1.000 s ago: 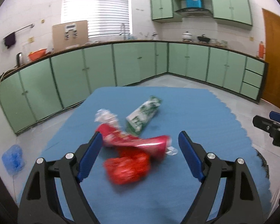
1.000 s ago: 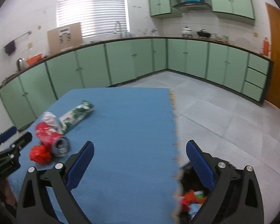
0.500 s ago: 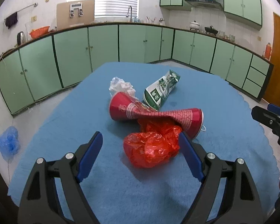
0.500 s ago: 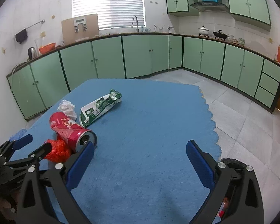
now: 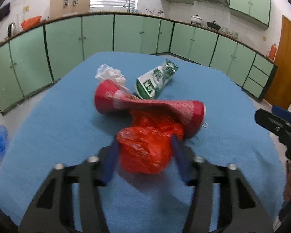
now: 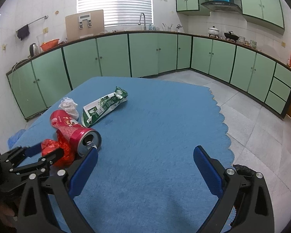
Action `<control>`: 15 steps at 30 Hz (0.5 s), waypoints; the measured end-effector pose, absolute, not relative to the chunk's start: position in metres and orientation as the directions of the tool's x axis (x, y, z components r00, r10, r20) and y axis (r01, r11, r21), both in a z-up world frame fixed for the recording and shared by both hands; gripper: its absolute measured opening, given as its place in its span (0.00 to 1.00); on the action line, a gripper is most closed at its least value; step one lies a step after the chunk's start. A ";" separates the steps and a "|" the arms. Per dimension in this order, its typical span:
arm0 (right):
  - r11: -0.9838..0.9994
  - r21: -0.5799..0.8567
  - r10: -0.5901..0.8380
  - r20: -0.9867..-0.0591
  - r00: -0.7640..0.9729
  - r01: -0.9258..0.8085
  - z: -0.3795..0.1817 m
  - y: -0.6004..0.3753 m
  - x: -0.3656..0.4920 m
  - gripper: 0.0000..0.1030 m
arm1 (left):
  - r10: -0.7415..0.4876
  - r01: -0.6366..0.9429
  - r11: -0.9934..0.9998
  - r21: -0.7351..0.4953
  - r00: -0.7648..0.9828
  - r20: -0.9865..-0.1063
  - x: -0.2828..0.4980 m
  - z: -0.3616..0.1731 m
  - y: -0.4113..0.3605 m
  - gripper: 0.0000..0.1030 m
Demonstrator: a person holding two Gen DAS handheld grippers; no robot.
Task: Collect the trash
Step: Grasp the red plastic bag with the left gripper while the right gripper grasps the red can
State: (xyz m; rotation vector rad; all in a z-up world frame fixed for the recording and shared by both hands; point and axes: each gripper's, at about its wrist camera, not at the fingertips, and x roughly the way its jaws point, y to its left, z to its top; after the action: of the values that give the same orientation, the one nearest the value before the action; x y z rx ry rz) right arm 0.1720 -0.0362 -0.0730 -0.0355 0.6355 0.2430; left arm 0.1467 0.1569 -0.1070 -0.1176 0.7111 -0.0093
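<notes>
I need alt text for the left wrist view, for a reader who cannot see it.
The left tool is closing its blue fingers around a crumpled red plastic bag on a blue table cover. Behind lie a crushed red can, a green-white carton and white tissue.

Black gripper (image 6: pixel 144 171) frames, blue pads, silver screws.
</notes>
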 end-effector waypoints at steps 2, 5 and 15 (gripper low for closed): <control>0.971 0.042 0.214 -0.592 0.777 -0.236 -0.073 -0.036 0.172 0.94 | -0.045 -0.027 0.995 -0.101 0.763 -0.645 0.145 -0.106 0.153 0.21; 0.970 0.046 0.219 -0.589 0.778 -0.238 -0.072 -0.036 0.172 0.94 | -0.040 -0.031 0.994 -0.100 0.768 -0.639 0.142 -0.105 0.150 0.08; 0.948 0.066 0.288 -0.592 0.752 -0.311 -0.076 -0.012 0.173 0.94 | 0.084 -0.162 0.983 -0.086 0.813 -0.577 0.109 -0.079 0.180 0.04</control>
State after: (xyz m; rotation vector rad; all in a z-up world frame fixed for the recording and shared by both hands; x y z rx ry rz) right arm 0.1726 -0.0122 -0.0761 -0.0373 0.6406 0.3272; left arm 0.1090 0.1797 -0.0792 -0.1334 0.6087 0.1317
